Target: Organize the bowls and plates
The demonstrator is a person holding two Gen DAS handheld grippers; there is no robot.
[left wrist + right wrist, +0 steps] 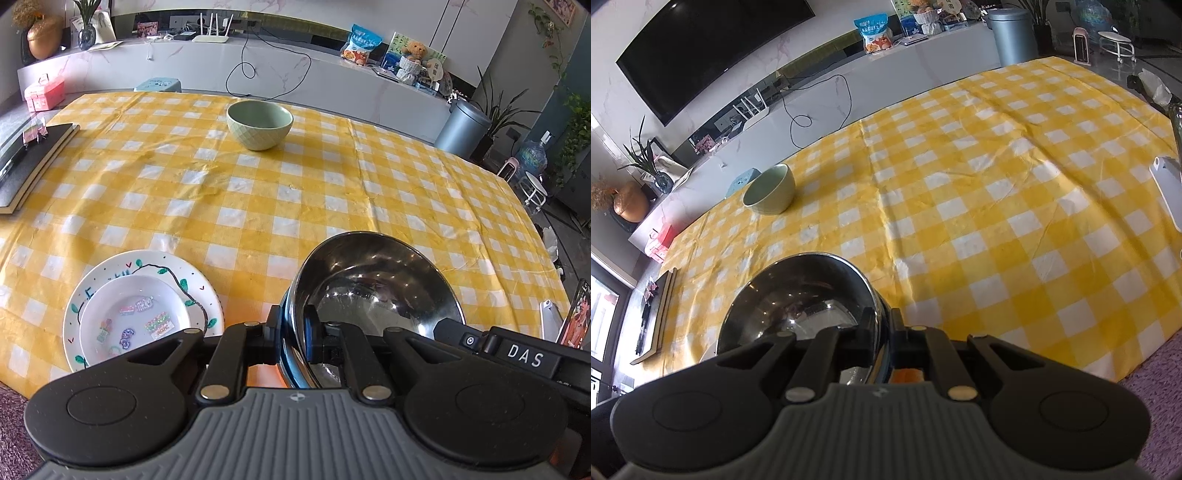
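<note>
A shiny steel bowl (376, 288) hangs tilted over the near part of the yellow checked tablecloth (258, 206). My left gripper (293, 332) is shut on its left rim. My right gripper (882, 328) is shut on the opposite rim of the same steel bowl (798, 295), and its black body shows in the left wrist view at the bowl's right edge. A green ceramic bowl (259, 123) (770, 195) stands alone near the far edge. At the near left a small sticker-decorated plate (133, 321) lies stacked on a larger vine-painted plate (201, 291).
A black notebook (33, 158) (661, 314) lies at the table's left edge. A white device (1167, 184) and a photo card (578, 317) sit at the right edge. Purple carpet (1152, 406) lies below the near edge.
</note>
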